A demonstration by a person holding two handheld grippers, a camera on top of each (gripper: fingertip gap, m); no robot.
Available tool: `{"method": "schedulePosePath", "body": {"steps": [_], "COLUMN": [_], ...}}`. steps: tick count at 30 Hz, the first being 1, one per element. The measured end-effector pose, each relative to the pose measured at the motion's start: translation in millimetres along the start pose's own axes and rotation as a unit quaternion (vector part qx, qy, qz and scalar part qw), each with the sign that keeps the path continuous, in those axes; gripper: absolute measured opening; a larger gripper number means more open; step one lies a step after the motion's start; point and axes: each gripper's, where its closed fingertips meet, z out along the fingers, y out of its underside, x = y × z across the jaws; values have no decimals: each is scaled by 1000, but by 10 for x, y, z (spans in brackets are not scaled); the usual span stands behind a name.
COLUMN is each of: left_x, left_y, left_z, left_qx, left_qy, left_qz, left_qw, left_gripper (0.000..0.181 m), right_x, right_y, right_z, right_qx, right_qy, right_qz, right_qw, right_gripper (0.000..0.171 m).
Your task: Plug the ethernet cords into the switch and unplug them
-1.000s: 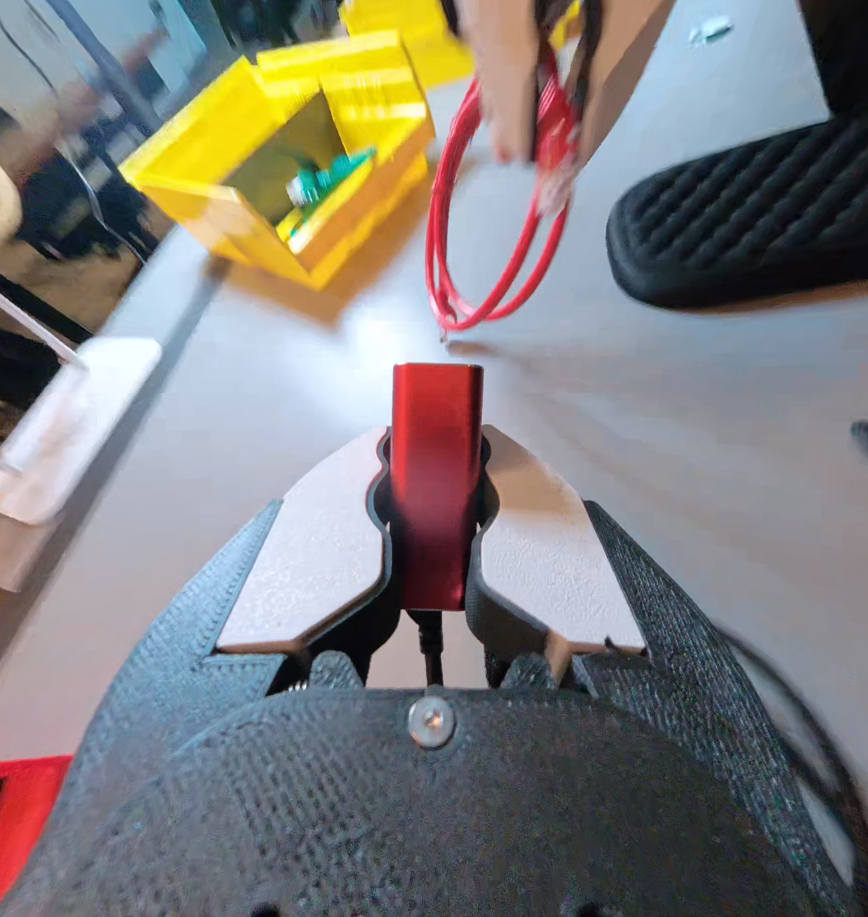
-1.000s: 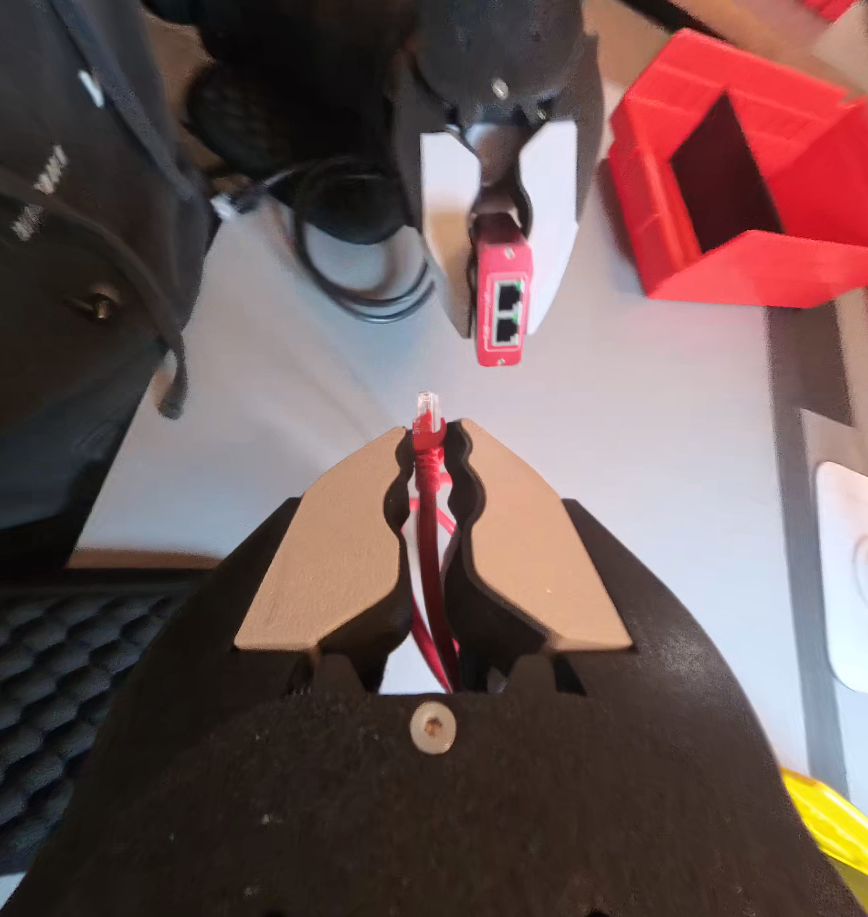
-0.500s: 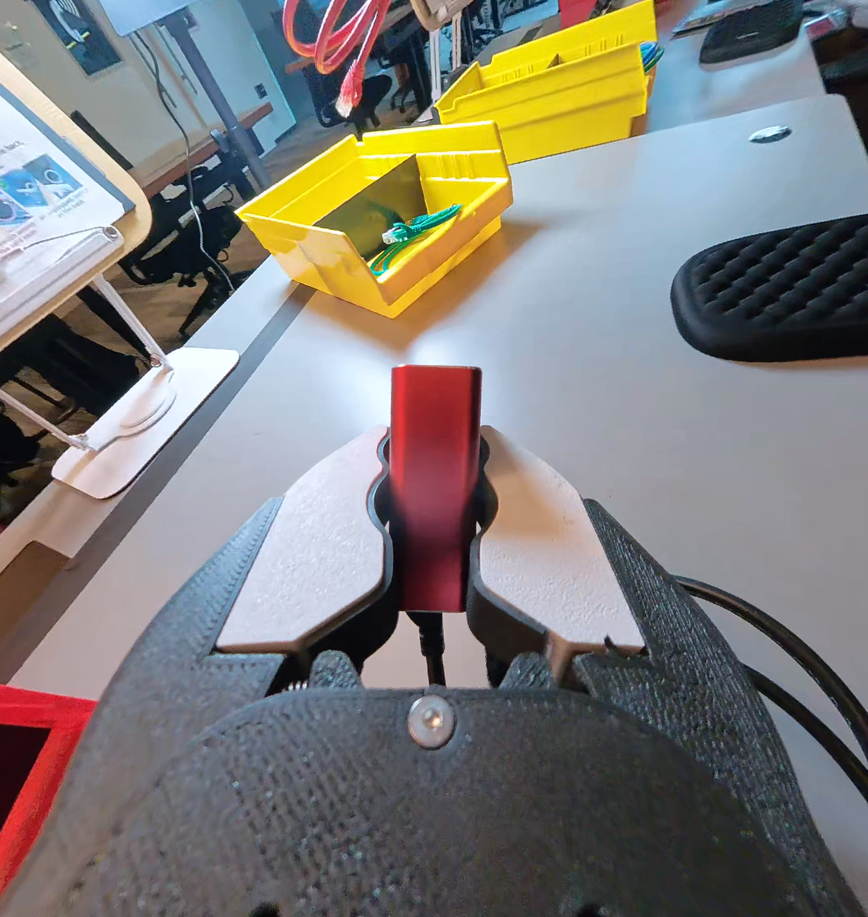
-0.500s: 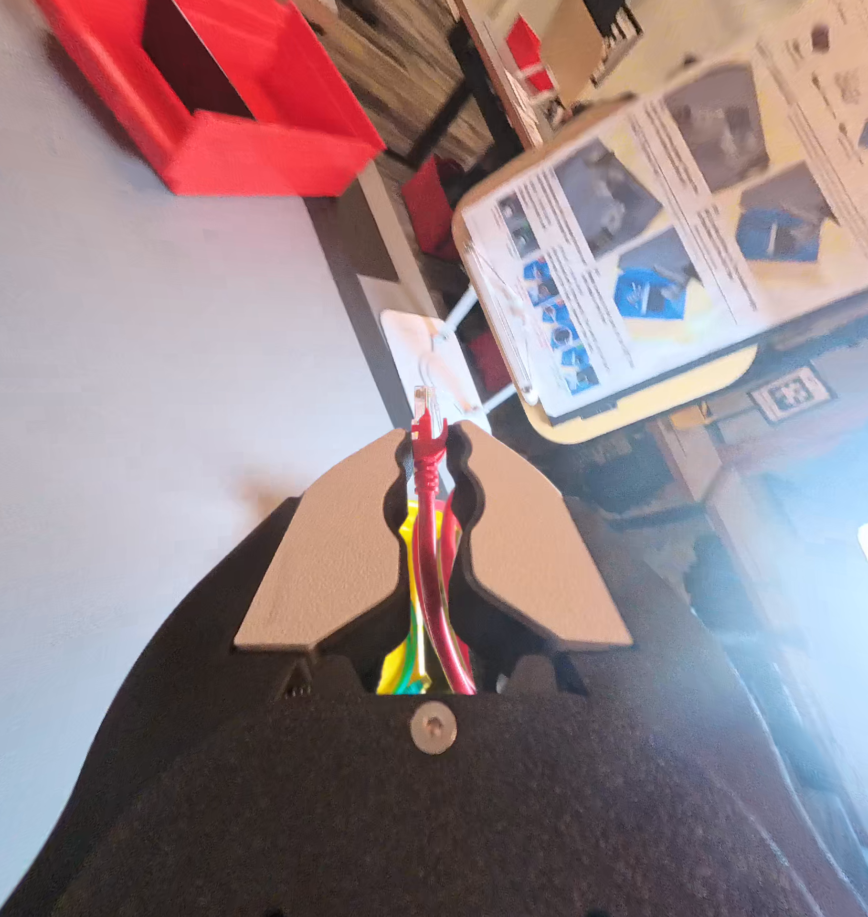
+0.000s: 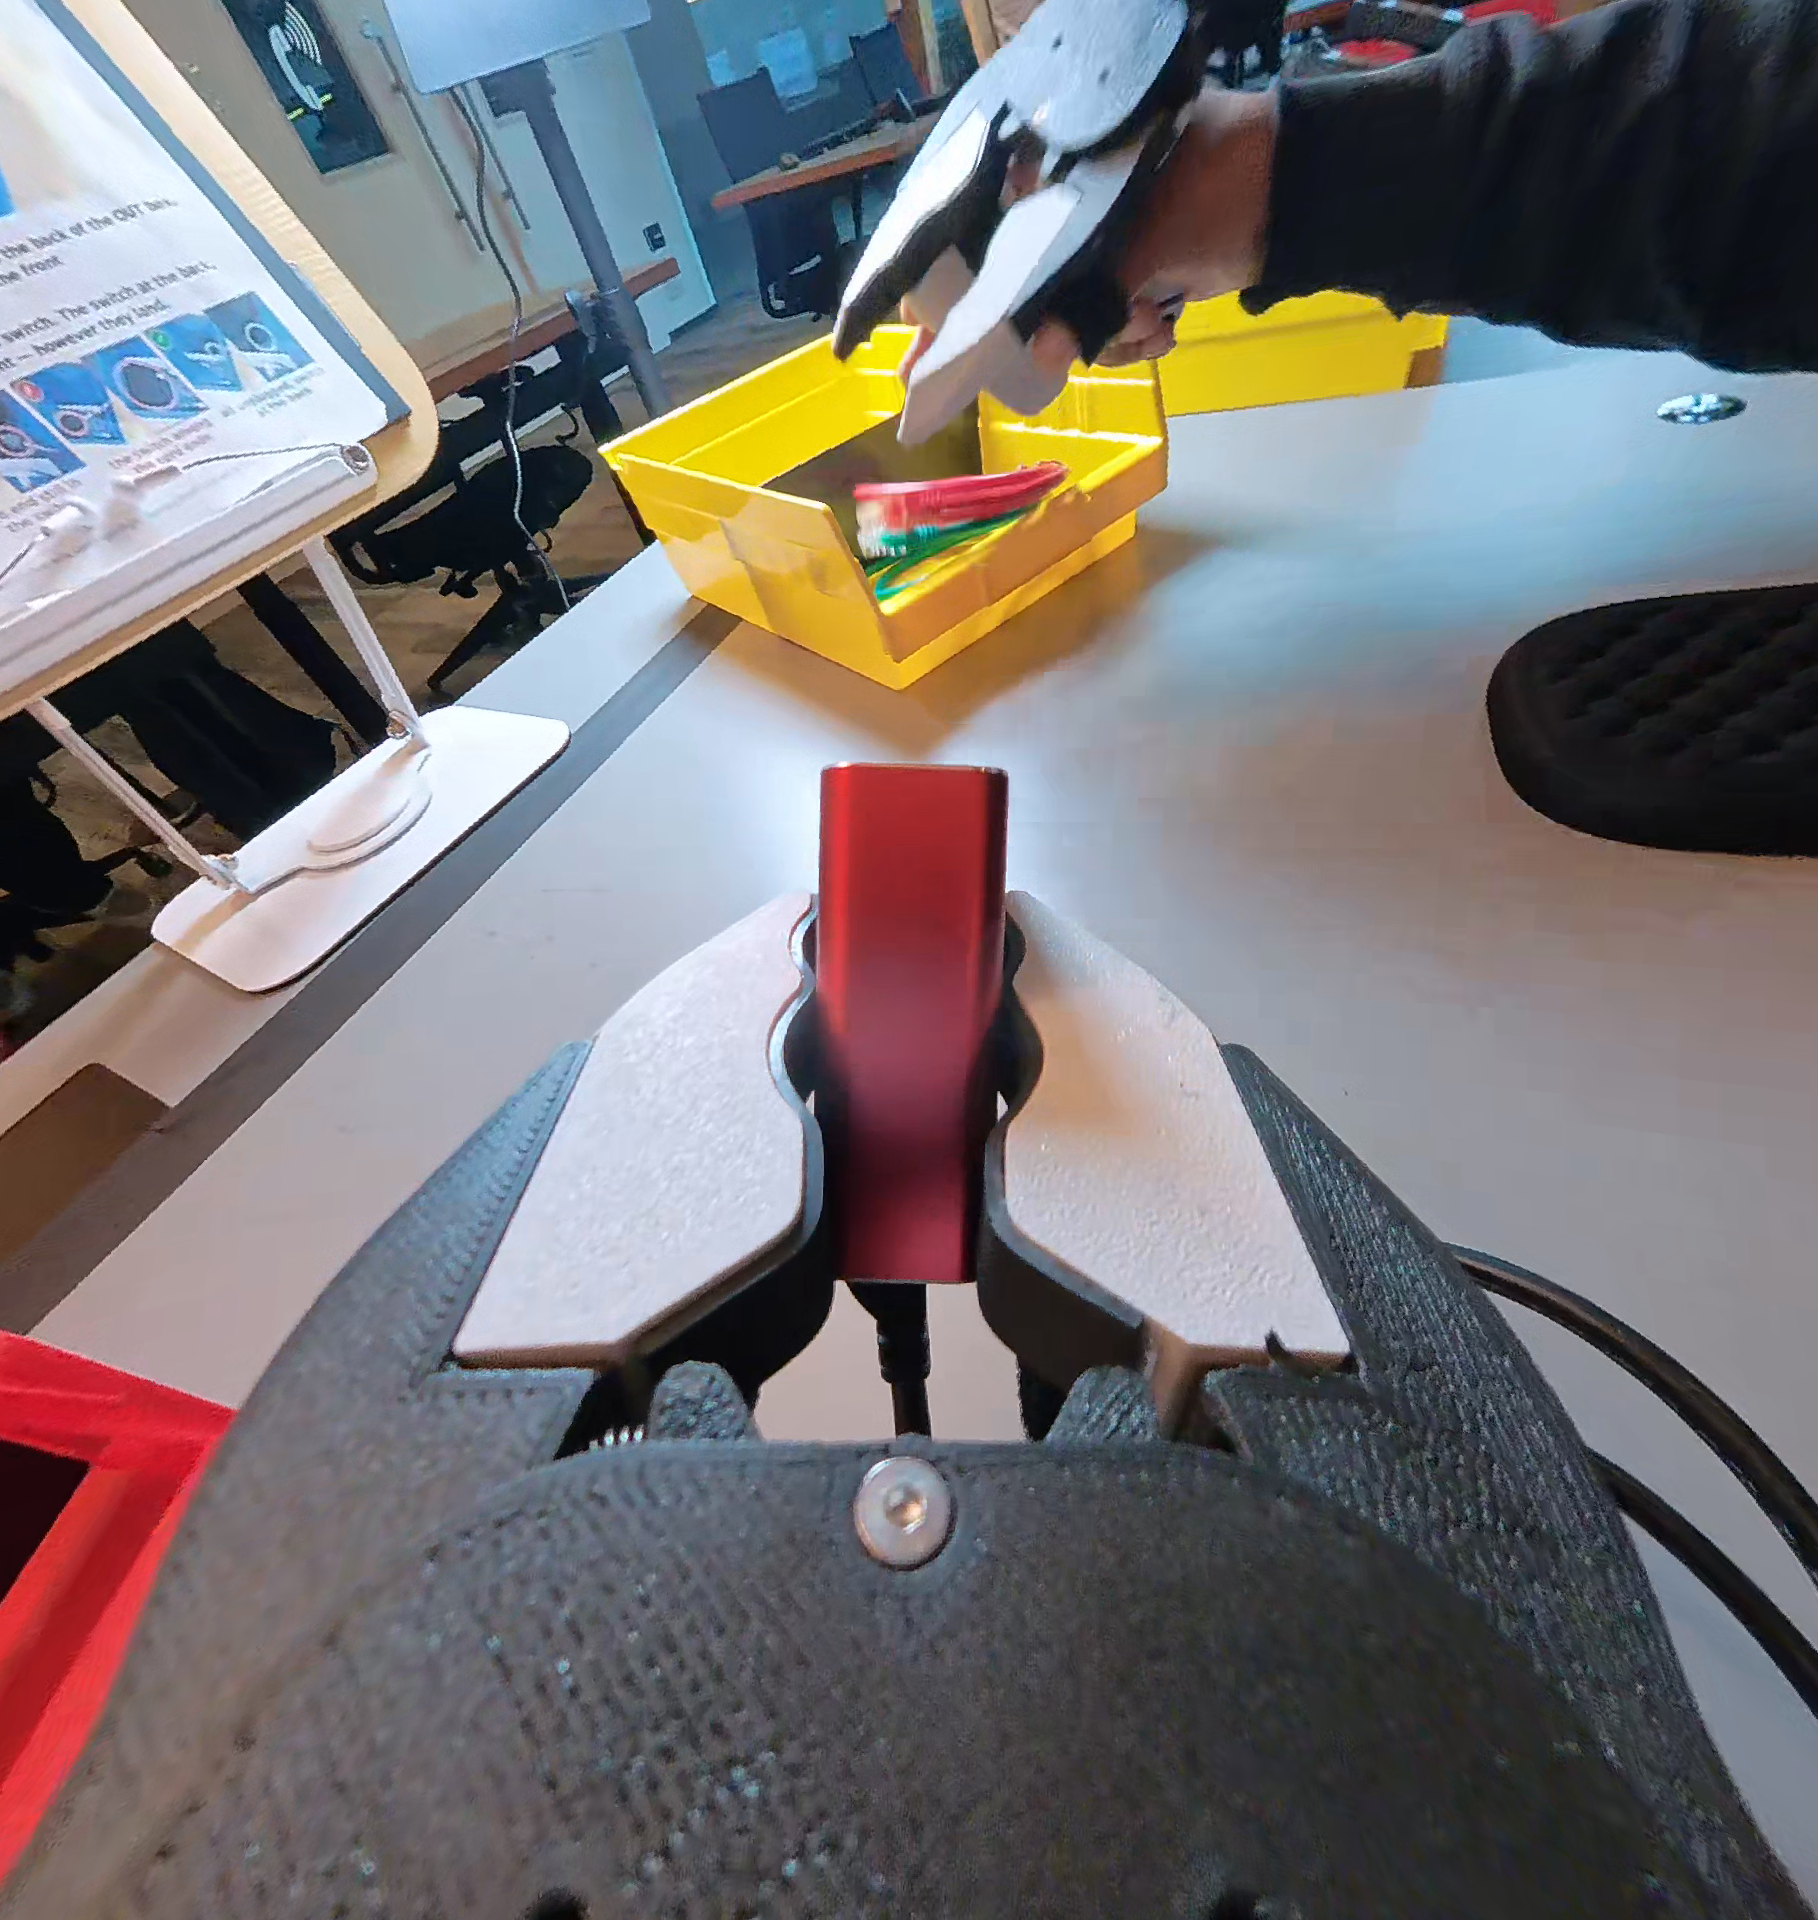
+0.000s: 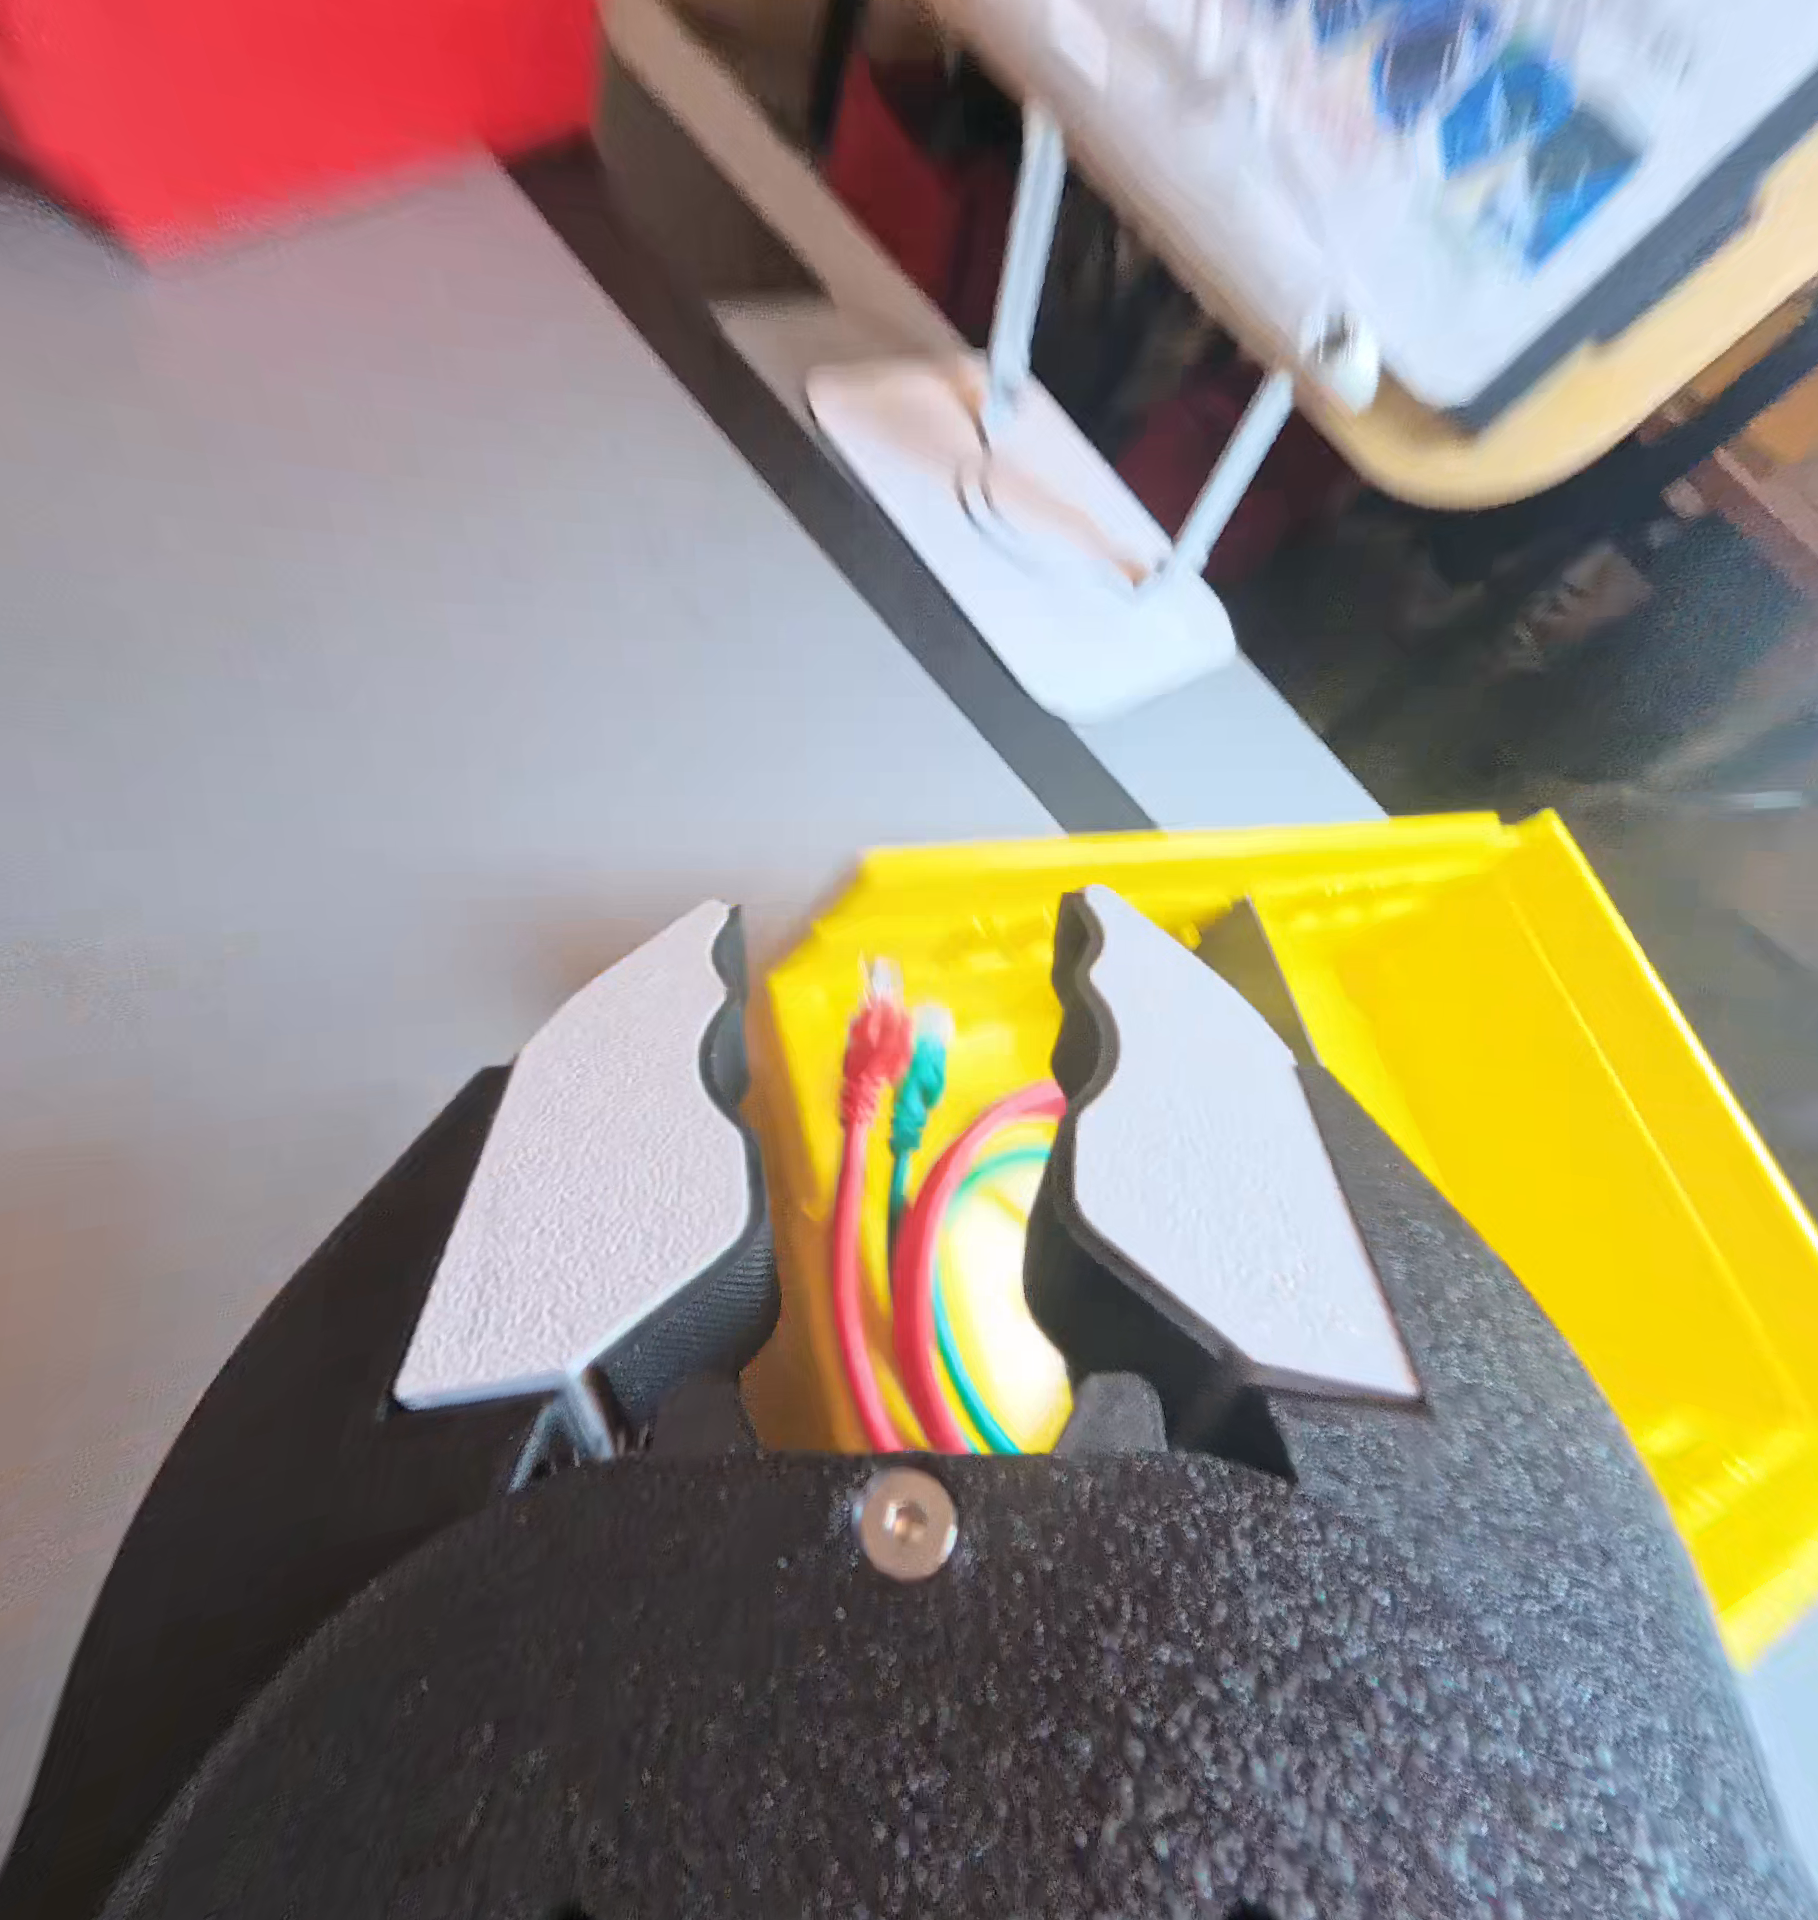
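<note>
My left gripper (image 5: 910, 914) is shut on the red switch (image 5: 910, 997), which stands up between its pads above the grey table; a black cable leaves the switch's rear end. My right gripper (image 6: 900, 914) is open and empty, hovering over the near yellow bin (image 6: 1507, 1039). It also shows in the left wrist view (image 5: 884, 384), held by a hand above that bin (image 5: 780, 540). A red ethernet cord (image 6: 869, 1060) and a green ethernet cord (image 6: 920, 1081) lie in the bin below the open jaws; both show in the left wrist view, red (image 5: 946, 494) over green (image 5: 926, 551).
A red bin (image 5: 11, 1558) is at my near left. A white stand (image 5: 365, 842) with an instruction board (image 5: 105, 343) sits on the table's left edge. A black ribbed pad (image 5: 1694, 717) lies at right. A second yellow bin (image 5: 1310, 343) stands farther back.
My right gripper has carried the red cord away from the switch to the yellow bin, opened and let it go; the cord now lies in the bin. My left gripper still holds the switch.
</note>
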Motion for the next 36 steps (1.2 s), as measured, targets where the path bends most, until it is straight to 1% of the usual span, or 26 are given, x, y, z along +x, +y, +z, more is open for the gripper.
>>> {"method": "schedulePosePath", "body": {"steps": [1, 4, 6, 8, 10, 12, 14, 16, 17, 18, 19, 20, 21, 25, 27, 30, 32, 33, 36], "left_x": [-18, -83, -140, -180, -195, -204, -170, -120, -117, -108, -88, -82, -83, -110, -161, -203, -198, -182, -100], "left_y": [-16, -130, -263, -484, -830, -1208, -1526, -1738, -1802, -1830, -1822, -1781, -1726, -1480, -1311, -984, -829, -769, -554], "left_z": [8, 46, 67, 66, 19, -46, -94, -114, -109, -91, -66, -36, -18, -16, -6, 34, 49, 59, 112], "left_qx": [4, 24, 46, 86, 153, 221, 275, 313, 328, 334, 331, 324, 320, 279, 226, 132, 94, 80, 14], "left_qy": [0, 8, 18, 40, 80, 123, 168, 203, 208, 213, 223, 223, 219, 223, 211, 155, 112, 95, 60], "left_qz": [-5, -22, -39, -59, -89, -114, -120, -122, -122, -124, -126, -127, -123, -116, -98, -21, 25, 45, 103], "left_qw": [1000, 999, 998, 994, 981, 961, 939, 920, 913, 910, 908, 911, 913, 927, 946, 979, 989, 991, 993], "left_gripper": [29, 29, 29, 29, 29, 29, 29, 29, 29, 29, 29, 29, 29, 31, 34, 38, 37, 36, 43], "right_x": [-104, -536, -904, -1296, -1649, -1943, -2147, -2245, -2279, -2314, -2344, -2350, -2301, -2148, -1960, -1770, -1728, -1757, -1916], "right_y": [-217, -772, -1003, -1163, -1280, -1407, -1586, -1720, -1764, -1811, -1857, -1877, -1858, -1643, -1550, -1400, -1282, -1233, -1122], "right_z": [-94, -336, -393, -372, -276, -179, -160, -117, -90, -97, -134, -159, -131, -125, -166, -264, -274, -260, -168], "right_qx": [38, 125, 161, 194, 217, 234, 257, 264, 268, 280, 300, 316, 321, 280, 252, 183, 132, 115, 87], "right_qy": [-16, -54, -92, -143, -198, -256, -309, -329, -333, -340, -348, -347, -320, -280, -215, -116, -54, -41, -39], "right_qz": [15, 10, 8, 15, 30, 48, 66, 65, 61, 62, 68, 72, 71, 29, -10, -105, -172, -194, -229], "right_qw": [999, 991, 983, 970, 955, 937, 913, 904, 902, 895, 885, 880, 888, 918, 943, 971, 975, 973, 969], "right_gripper": [60, 59, 58, 55, 56, 57, 57, 56, 52, 44, 35, 20, 7, 6, 5, 5, 6, 6, 6]}}
